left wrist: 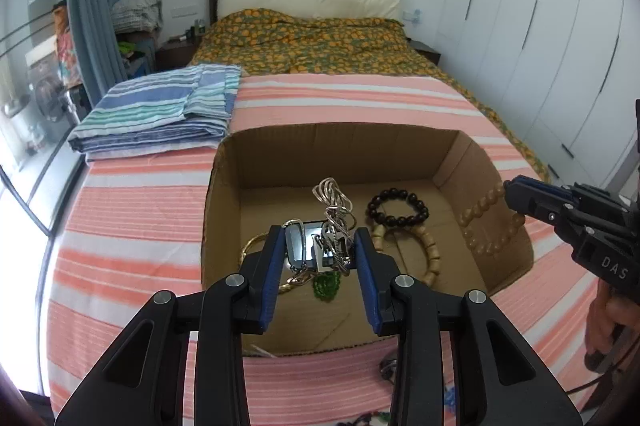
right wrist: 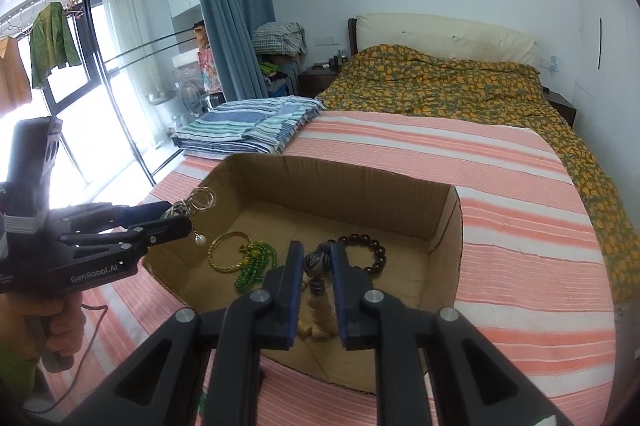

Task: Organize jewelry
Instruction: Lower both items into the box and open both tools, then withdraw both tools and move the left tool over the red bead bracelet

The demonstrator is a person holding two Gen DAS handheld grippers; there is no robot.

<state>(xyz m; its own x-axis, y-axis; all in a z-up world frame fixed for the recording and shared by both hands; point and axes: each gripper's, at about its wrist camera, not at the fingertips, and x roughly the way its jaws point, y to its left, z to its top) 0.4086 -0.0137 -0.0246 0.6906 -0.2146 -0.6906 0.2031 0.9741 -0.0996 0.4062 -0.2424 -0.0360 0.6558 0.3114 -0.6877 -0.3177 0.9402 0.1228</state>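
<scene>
Cardboard box [left wrist: 224, 186] standing open-topped, far half of its floor lying bare toward twelve o'clock, dark bead bracelet [left wrist: 397, 207] and gold bangle [right wrist: 229, 251] crowding the near half, folded striped cloth [left wrist: 160, 110] sitting at ten o'clock

I see an open cardboard box [left wrist: 460, 154] on the striped bed cover. On its floor lie a dark bead bracelet [left wrist: 398, 207], a gold bangle [right wrist: 228, 252], green beads [right wrist: 256, 262] partly over the bangle, and a pale wooden bead bracelet [left wrist: 416, 246]. A tangled silver chain [left wrist: 334, 210] and a tan bead string [left wrist: 490, 222] hang above the box.
</scene>
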